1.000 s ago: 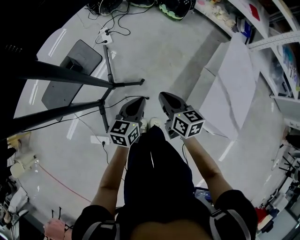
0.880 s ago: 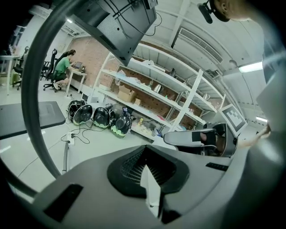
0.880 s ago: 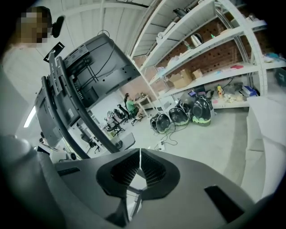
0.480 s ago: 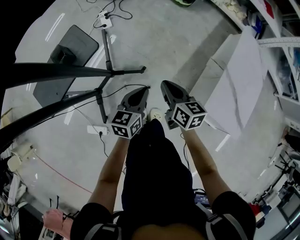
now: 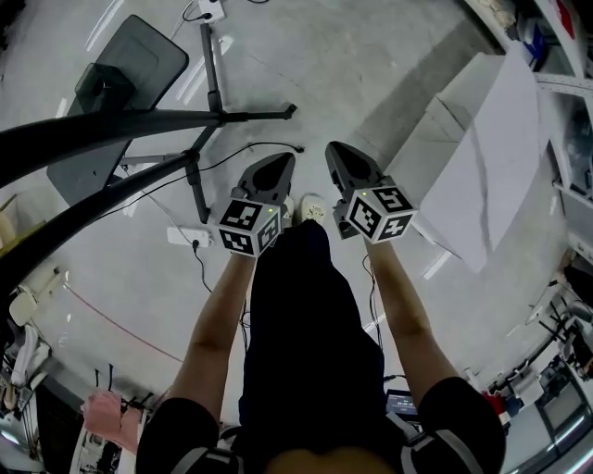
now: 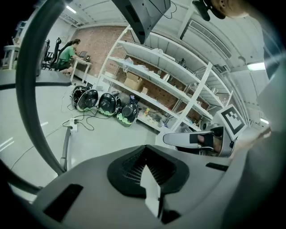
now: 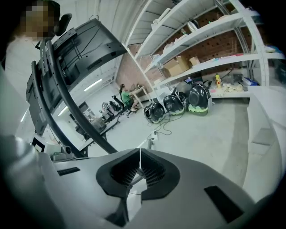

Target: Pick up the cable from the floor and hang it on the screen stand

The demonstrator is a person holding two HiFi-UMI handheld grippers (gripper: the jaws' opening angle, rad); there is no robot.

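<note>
A thin black cable (image 5: 243, 148) lies on the grey floor, curving past the foot of the screen stand (image 5: 196, 180). The stand's dark screen (image 5: 120, 88) is at the upper left; the screen (image 7: 85, 44) fills the upper left of the right gripper view. Both grippers are held level in front of the person's waist, well above the floor. My left gripper (image 5: 278, 159) is shut and empty, its jaws closed to a seam (image 6: 145, 167). My right gripper (image 5: 335, 148) is shut too, with nothing between its jaws (image 7: 140, 167). Neither touches the cable.
A white power strip (image 5: 190, 238) lies by the stand's pole, a second power strip (image 5: 206, 9) at the top edge. White panels (image 5: 482, 157) lean at the right. Shelves (image 6: 152, 71) and helmets (image 7: 187, 100) line the far wall. A person (image 6: 67, 53) sits at a far desk.
The head view has swung, so the stand and floor slide up and left in the frame. Both grippers keep their pose side by side, shut and empty.
</note>
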